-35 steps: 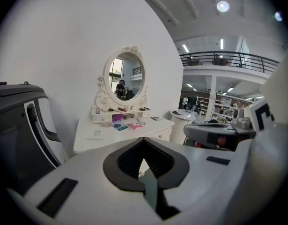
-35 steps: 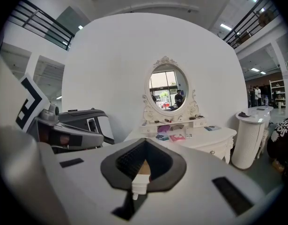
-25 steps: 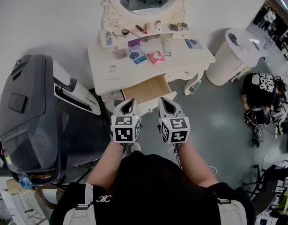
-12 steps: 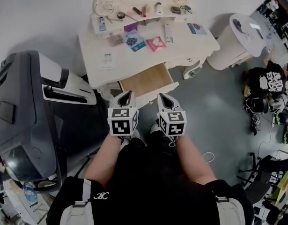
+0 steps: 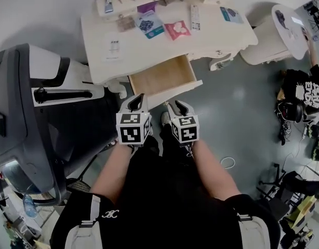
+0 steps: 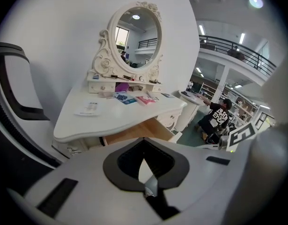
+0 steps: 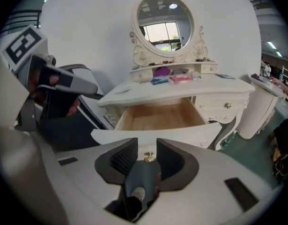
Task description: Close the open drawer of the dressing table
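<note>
Left gripper (image 5: 136,100): its jaws are sitting clenched tip to tip with nothing between them; it is pointing down near the left end of the open drawer's front.
Right gripper (image 5: 179,107): its jaws have just been opening and are now standing apart, released and gripping nothing.
Knob (image 7: 149,158): the small brass pull is showing through the gap between the right jaws, with neither pad pressing on it.
Drawer (image 5: 162,75): it is standing pulled well out of the dressing table (image 5: 211,35), empty, its white front panel (image 5: 176,91) facing the person.
Direction: the front panel is lying just ahead of both grippers, its long axis running across them, and the slide is running straight away, into the table.
Nearer hand: the right one, I judge. It is lining up on the panel's middle, so a square push is likely falling to it.
</note>
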Demonstrator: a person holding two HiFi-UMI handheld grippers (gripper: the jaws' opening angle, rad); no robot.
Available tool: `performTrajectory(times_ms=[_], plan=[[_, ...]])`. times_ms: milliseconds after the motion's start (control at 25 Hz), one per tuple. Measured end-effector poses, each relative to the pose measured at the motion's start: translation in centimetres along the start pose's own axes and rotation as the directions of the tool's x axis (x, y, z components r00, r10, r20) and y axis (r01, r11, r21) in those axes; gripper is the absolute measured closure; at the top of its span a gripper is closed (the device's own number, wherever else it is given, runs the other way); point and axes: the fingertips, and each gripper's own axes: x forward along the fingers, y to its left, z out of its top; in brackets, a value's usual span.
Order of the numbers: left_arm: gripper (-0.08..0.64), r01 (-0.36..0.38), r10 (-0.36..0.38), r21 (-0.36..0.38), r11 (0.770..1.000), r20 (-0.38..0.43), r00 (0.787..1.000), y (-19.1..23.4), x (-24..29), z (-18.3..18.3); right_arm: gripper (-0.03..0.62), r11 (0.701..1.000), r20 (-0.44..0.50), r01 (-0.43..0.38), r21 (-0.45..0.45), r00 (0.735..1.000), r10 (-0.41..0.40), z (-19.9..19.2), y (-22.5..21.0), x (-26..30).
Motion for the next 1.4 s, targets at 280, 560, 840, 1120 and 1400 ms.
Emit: performTrajectory(times_ms=[280,560,840,1120,1400], plan=[[0.560,-0.052,0.052,-0.011,0.999,-0.022,0.998,0.2,0.7,-0.6,0.482,0.998,-0.205,-0.014,-0.054,0.979,0.002,-6.1,-0.5,5.2],[0.560,-0.120,0.116,-0.063,0.991,-0.066,0.991,2.2,0.5,-2.6,0.486,0.997,-0.291,-0.025,-0.074,0.957,0.003,-8.1,-0.7,7.8],[0.560,-0.150,0.143,-0.121,0.981,-0.064,0.988,2.9,0.3,-2.3,0.523,0.994,-0.276,-0.021,-0.104,0.961,-0.008,-6.5,-0.8,9.4],[0.560,-0.196,0.189,-0.167,0.966,-0.061,0.980,4.3,-0.9,-1.9,0.532,0.997,-0.250,-0.043,-0.065,0.968,0.026,-3.5,-1.6,12.5],[0.560,-0.256,0.251,-0.242,0.936,-0.051,0.967,6.2,-2.8,-1.8,0.541,0.998,-0.221,-0.035,-0.061,0.975,0.021,0.3,-2.4,15.9]])
